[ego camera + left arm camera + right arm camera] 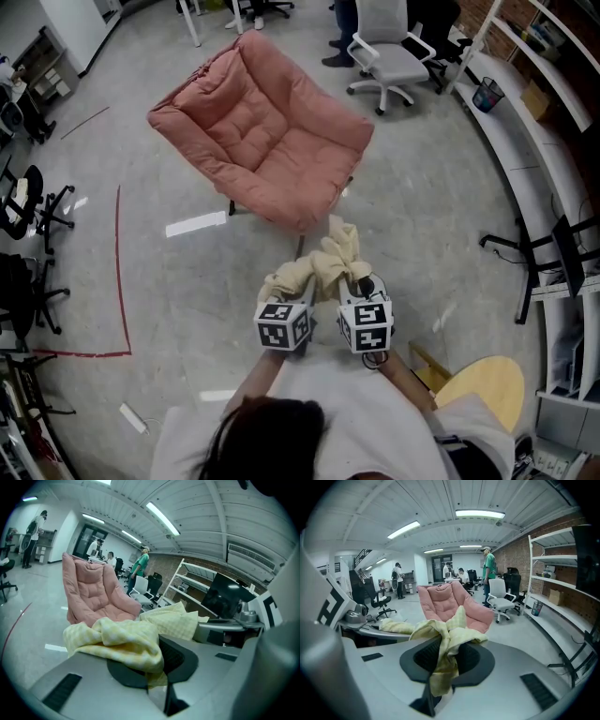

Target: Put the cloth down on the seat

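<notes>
A pale yellow checked cloth hangs bunched between both grippers, in the air just in front of a pink cushioned seat. My left gripper is shut on one end of the cloth, which drapes over its jaws. My right gripper is shut on the other end of the cloth, a fold hanging down between its jaws. The pink seat stands ahead in the left gripper view and the pink seat is also straight ahead in the right gripper view.
A white office chair stands behind the seat on the right. White shelving runs along the right wall, with a monitor stand beside it. Black chairs line the left edge. A round wooden stool is near my right side. People stand far back.
</notes>
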Demonstrator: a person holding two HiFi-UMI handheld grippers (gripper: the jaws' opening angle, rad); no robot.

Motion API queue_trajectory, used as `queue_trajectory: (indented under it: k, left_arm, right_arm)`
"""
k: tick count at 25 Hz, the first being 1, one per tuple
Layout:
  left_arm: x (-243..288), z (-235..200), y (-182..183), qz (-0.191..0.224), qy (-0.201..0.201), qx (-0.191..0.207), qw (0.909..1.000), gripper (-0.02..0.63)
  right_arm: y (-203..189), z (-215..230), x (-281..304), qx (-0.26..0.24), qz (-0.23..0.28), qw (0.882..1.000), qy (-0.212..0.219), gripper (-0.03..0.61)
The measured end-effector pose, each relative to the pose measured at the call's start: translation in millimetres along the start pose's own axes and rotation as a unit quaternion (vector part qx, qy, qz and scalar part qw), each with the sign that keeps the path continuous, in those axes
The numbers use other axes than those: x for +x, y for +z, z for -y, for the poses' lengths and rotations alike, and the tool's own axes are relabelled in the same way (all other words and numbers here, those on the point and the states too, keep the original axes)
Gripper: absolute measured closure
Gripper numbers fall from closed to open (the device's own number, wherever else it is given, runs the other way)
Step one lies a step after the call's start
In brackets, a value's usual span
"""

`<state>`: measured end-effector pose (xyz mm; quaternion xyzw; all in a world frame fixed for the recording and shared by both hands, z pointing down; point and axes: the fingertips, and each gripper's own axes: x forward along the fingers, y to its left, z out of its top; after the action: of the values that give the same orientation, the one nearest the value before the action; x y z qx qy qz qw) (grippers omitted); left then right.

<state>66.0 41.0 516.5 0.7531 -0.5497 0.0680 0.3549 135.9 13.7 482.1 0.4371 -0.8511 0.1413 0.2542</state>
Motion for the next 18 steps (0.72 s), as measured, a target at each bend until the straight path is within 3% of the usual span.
queue_trajectory:
  k: [18]
  left_arm:
    - [55.3, -88.5, 87.8, -0.020, -0.027, 0.010, 0.9994, 0.555]
  right_arm:
    - [71.7, -6.9, 110.2, 0.010, -0.014, 1.000, -0.020, 0.500]
